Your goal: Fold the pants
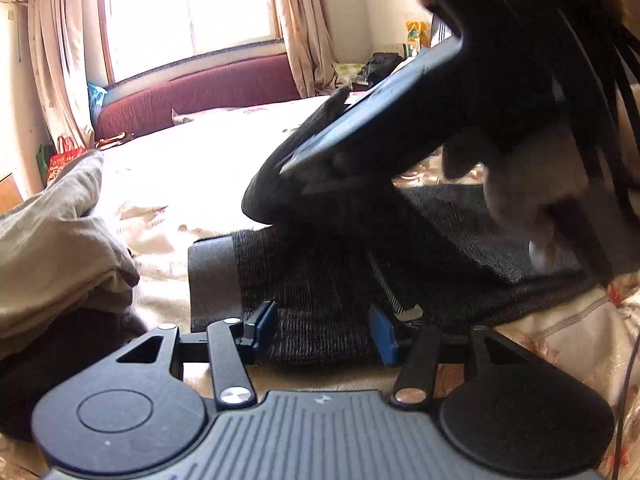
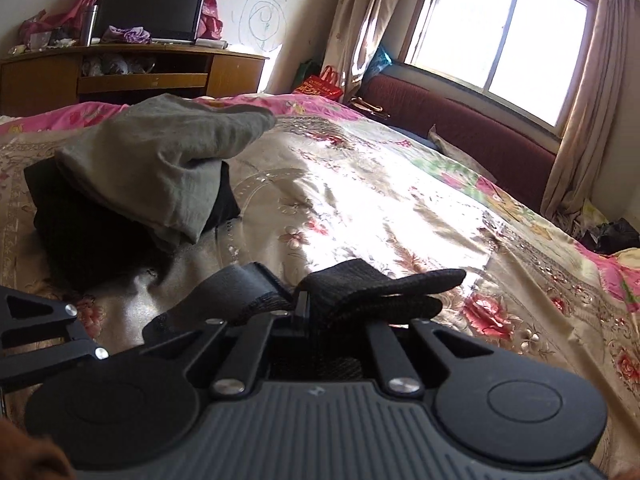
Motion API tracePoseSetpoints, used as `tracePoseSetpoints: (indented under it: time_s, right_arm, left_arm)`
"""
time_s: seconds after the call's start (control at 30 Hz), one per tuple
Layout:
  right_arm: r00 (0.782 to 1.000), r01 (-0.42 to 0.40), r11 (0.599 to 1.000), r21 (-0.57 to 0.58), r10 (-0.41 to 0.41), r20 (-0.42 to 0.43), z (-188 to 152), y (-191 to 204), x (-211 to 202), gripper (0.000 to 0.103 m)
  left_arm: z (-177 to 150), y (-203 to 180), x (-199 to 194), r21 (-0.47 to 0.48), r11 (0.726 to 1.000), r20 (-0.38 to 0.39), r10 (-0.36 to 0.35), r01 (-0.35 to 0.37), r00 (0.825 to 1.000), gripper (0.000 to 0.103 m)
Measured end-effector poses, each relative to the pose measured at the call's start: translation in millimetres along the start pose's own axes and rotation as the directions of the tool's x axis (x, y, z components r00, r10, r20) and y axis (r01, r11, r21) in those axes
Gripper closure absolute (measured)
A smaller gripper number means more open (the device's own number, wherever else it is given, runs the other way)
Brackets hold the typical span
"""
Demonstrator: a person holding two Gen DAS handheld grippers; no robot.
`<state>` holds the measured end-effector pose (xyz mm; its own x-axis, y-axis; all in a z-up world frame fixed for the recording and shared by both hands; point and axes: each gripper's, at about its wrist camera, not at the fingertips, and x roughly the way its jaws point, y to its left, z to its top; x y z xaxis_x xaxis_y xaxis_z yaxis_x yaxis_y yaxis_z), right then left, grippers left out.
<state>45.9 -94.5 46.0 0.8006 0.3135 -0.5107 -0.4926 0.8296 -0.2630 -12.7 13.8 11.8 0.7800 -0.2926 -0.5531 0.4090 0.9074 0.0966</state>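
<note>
floral bedspread (image 2: 360,200), window (image 2: 496,36), monitor (image 2: 152,4)

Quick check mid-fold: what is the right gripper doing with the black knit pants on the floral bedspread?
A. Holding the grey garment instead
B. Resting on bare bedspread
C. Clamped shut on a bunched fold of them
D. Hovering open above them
C: in the right wrist view the right gripper has its jaws pinched together on a bunched fold of the black knit pants above the floral bedspread.

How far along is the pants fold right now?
Done: a grey garment already sits folded on a dark one on the bedspread. In hand: the right gripper is shut on the bunched black pants, while the left gripper straddles the flat part, apparently unclamped. Left: finishing the fold and stacking them.
</note>
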Motion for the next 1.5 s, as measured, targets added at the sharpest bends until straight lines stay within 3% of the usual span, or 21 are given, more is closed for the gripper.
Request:
tracePoseSetpoints:
  time_s: [0.17, 0.3, 0.37, 0.47, 0.53, 0.6, 0.73, 1.03, 1.17, 1.3, 1.37, 1.43, 1.5]
  right_arm:
    - [0.998, 0.061, 0.998, -0.010, -0.061, 0.024, 12.1, -26.5, -11.7, 0.097]
    - [0.978, 0.207, 0.977, 0.057, -0.208, 0.016, 22.9, -86.3, -45.0, 0.098]
    - [0.952, 0.303, 0.948, 0.092, -0.305, 0.004, 25.6, -119.3, -71.5, 0.098]
    - [0.891, 0.452, 0.877, 0.163, -0.454, -0.028, 22.2, -167.5, -118.9, 0.098]
    - [0.842, 0.536, 0.817, 0.211, -0.536, -0.064, 12.2, -196.0, -144.1, 0.098]
    - [0.800, 0.596, 0.762, 0.253, -0.591, -0.106, -2.7, -219.7, -164.5, 0.098]
    - [0.740, 0.666, 0.672, 0.325, -0.651, -0.168, -37.3, -258.3, -197.3, 0.098]
    - [0.636, 0.741, 0.474, 0.476, -0.723, -0.270, -125.1, -343.5, -252.0, 0.098]
    - [0.591, 0.768, 0.384, 0.512, -0.733, -0.336, -170.9, -369.2, -275.0, 0.098]
    - [0.589, 0.767, 0.319, 0.556, -0.694, -0.414, -221.9, -380.9, -279.7, 0.098]
    - [0.609, 0.739, 0.287, 0.610, -0.670, -0.423, -240.1, -380.4, -283.8, 0.098]
    - [0.625, 0.726, 0.295, 0.621, -0.660, -0.417, -244.3, -374.6, -284.0, 0.098]
    - [0.649, 0.710, 0.338, 0.617, -0.653, -0.390, -236.7, -365.7, -283.7, 0.098]
  left_arm:
    - [10.5, -0.6, 6.4, -0.020, 1.000, 0.018, -0.018, 0.019, 1.000, 0.038]
    - [42.8, -10.8, 32.9, -0.105, 0.984, 0.024, -0.146, 0.148, 0.989, 0.039]
    - [61.8, -34.4, 42.1, -0.042, 0.972, 0.070, -0.228, 0.231, 0.971, 0.039]
    - [90.5, -81.5, 52.6, 0.045, 0.937, 0.120, -0.349, 0.346, 0.930, 0.039]
    - [103.3, -109.5, 63.9, 0.046, 0.906, 0.100, -0.423, 0.421, 0.900, 0.039]
    - [108.0, -141.3, 76.0, 0.079, 0.892, 0.076, -0.450, 0.444, 0.890, 0.039]
    - [102.0, -187.0, 83.3, 0.118, 0.859, 0.028, -0.504, 0.497, 0.864, 0.039]
    - [90.9, -272.0, 81.3, 0.264, 0.767, -0.091, -0.584, 0.585, 0.807, 0.039]
    - [94.3, -286.7, 85.3, 0.265, 0.755, -0.110, -0.594, 0.600, 0.797, 0.039]
    - [102.3, -293.8, 97.8, 0.218, 0.771, -0.118, -0.588, 0.598, 0.800, 0.039]
    - [100.5, -306.4, 108.6, 0.240, 0.769, -0.165, -0.569, 0.592, 0.806, 0.039]
    - [92.4, -319.0, 118.2, 0.280, 0.750, -0.238, -0.550, 0.599, 0.800, 0.039]
    - [83.6, -329.8, 123.8, 0.326, 0.751, -0.252, -0.516, 0.574, 0.819, 0.038]
